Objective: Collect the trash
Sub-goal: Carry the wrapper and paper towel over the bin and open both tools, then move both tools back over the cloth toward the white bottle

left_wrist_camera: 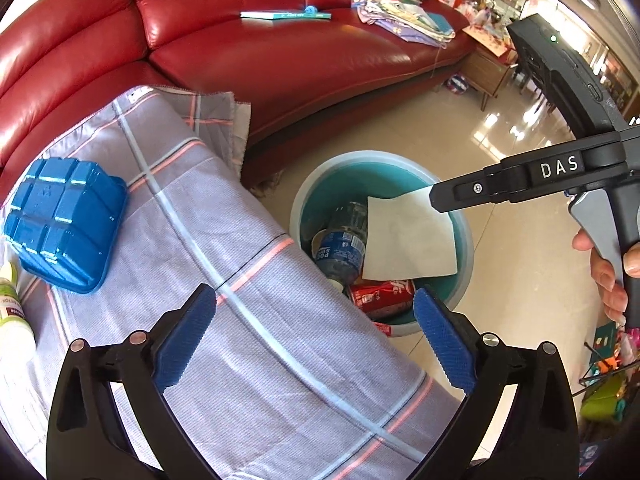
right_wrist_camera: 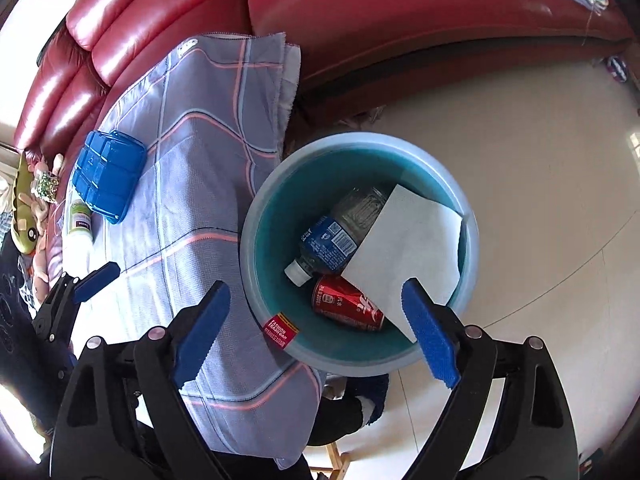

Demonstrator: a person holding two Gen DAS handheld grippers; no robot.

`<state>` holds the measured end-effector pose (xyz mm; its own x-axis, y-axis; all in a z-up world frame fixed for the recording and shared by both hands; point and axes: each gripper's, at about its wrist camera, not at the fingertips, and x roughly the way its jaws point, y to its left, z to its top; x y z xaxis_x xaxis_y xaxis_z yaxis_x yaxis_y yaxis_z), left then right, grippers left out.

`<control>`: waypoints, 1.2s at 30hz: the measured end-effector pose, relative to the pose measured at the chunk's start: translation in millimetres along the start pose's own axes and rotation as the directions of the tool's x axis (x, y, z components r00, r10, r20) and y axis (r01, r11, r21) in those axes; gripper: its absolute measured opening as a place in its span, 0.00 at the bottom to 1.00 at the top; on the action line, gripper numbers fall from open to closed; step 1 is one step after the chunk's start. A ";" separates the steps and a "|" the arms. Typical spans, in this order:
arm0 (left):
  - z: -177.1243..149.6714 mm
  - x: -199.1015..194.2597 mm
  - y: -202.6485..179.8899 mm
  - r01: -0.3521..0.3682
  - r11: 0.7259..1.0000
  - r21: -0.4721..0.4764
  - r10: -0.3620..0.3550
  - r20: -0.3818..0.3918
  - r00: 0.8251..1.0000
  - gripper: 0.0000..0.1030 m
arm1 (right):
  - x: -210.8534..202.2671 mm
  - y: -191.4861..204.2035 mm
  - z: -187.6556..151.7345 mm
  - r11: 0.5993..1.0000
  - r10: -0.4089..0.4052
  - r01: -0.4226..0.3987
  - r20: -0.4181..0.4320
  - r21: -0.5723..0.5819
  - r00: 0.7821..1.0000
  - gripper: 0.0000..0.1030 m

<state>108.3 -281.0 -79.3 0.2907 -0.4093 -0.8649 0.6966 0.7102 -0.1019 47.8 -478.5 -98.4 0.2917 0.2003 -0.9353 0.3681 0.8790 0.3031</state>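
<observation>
I have a water bottle [right_wrist_camera: 332, 240], a cola can [right_wrist_camera: 346, 306] and a white paper sheet [right_wrist_camera: 412, 248] in the teal trash bin [right_wrist_camera: 256, 216] on the floor right of the table [left_wrist_camera: 248, 340]. Both the left gripper [left_wrist_camera: 316, 340] and the right gripper [right_wrist_camera: 316, 328] have fingers apart and empty; a blue tray [left_wrist_camera: 64, 224] and a small white bottle [left_wrist_camera: 10, 304] remain at the table's left.

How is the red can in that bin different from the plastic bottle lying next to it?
The red soda can is opaque metal, short and stubby; the plastic bottle is clear, longer, with a blue label and a white cap. The white paper sheet covers the bottle's far end, while it overlaps only the can's edge. Both lie on their sides at the bottom of the teal trash bin.
</observation>
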 end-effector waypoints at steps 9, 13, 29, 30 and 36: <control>-12.8 -17.3 25.7 -0.001 0.999 -0.047 0.002 0.020 1.000 0.96 | 0.3 16.5 -2.8 0.999 -0.044 0.044 -0.014 0.009 0.999 0.83; -17.5 -28.4 44.3 -0.016 0.997 -0.079 0.018 0.027 0.999 0.96 | -1.3 37.0 1.8 0.999 -0.047 0.047 -0.008 -0.017 0.999 0.85; -49.9 -90.6 158.9 -0.123 0.956 -0.268 0.147 0.069 0.987 0.96 | 15.6 181.4 24.8 0.962 -0.060 0.057 -0.001 -0.268 0.998 0.85; -52.5 -93.0 166.5 -0.130 0.951 -0.280 0.155 0.067 0.986 0.96 | 17.9 189.2 26.4 0.958 -0.062 0.059 -0.003 -0.280 0.998 0.85; -70.5 -100.2 215.6 -0.167 0.916 -0.364 0.196 0.042 0.980 0.96 | 35.4 237.6 37.1 0.931 -0.082 0.071 -0.016 -0.358 0.997 0.85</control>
<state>183.2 -46.5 -49.3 0.4488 -0.2863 -0.8465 0.3512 0.9276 -0.1275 178.4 -278.7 -52.7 0.2463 0.1345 -0.9598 0.0470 0.9875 0.1504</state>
